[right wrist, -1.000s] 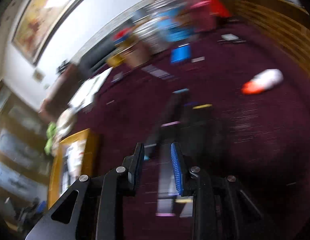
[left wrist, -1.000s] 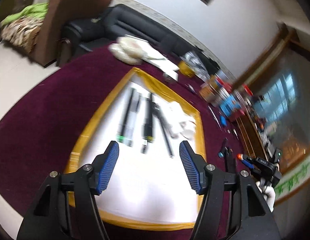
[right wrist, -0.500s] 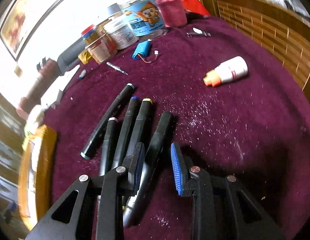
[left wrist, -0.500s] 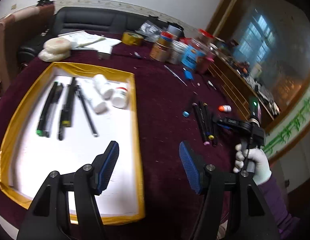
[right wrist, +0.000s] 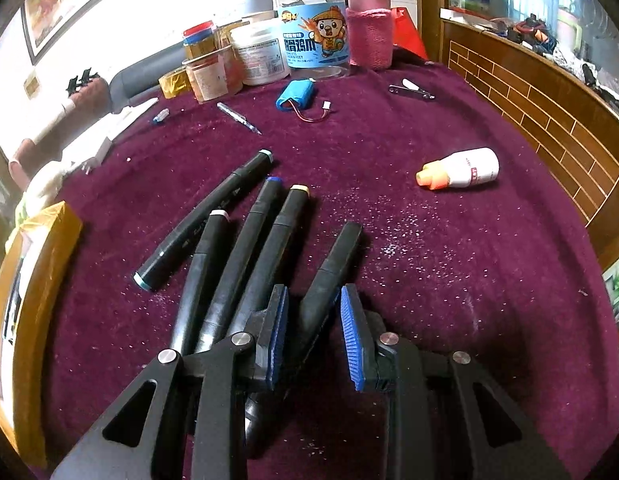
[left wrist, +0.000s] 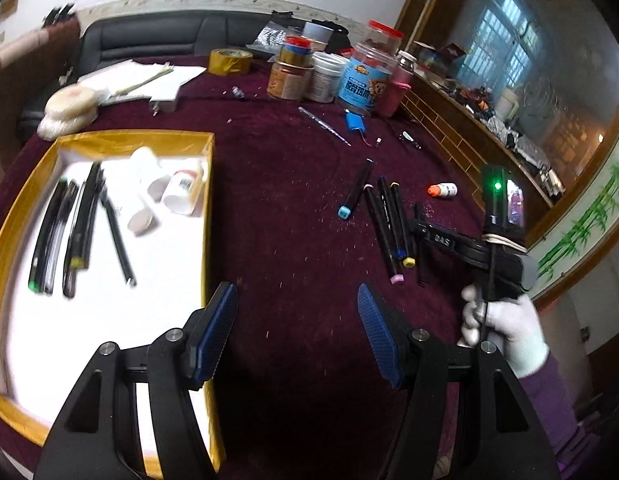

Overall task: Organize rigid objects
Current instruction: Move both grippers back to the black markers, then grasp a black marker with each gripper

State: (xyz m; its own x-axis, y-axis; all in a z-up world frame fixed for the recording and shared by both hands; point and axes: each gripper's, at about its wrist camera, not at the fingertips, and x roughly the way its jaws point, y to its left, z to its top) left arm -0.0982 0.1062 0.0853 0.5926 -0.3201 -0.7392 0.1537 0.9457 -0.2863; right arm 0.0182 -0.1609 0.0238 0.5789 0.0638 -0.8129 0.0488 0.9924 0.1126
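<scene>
On the table (right wrist: 449, 264), covered in a dark red cloth, five black markers lay close together. The right hand-held gripper (right wrist: 313, 328) was low over them, its blue pads set on either side of the rightmost marker (right wrist: 333, 264). A gap showed on both sides of that marker, so the pads were not yet pressing on it, though the jaws were closing. Just left of it lay the yellow-capped marker (right wrist: 281, 228), the blue-capped marker (right wrist: 249, 236) and the pink-capped marker (right wrist: 201, 264), side by side, with the light-blue-capped marker (right wrist: 205, 216) angled away on the far left. A small white bottle with an orange cap (right wrist: 461, 170) lay on its side, well apart to the right.

The left hand-held gripper (left wrist: 297, 332) was spread with nothing between its pads, over bare cloth just beside the yellow-rimmed tray (left wrist: 209, 216). In that tray lay several black pens (left wrist: 81, 220) and a few white bottles (left wrist: 177, 196). A white-gloved hand (left wrist: 505, 328) held the right tool at the right side of the left view.
</scene>
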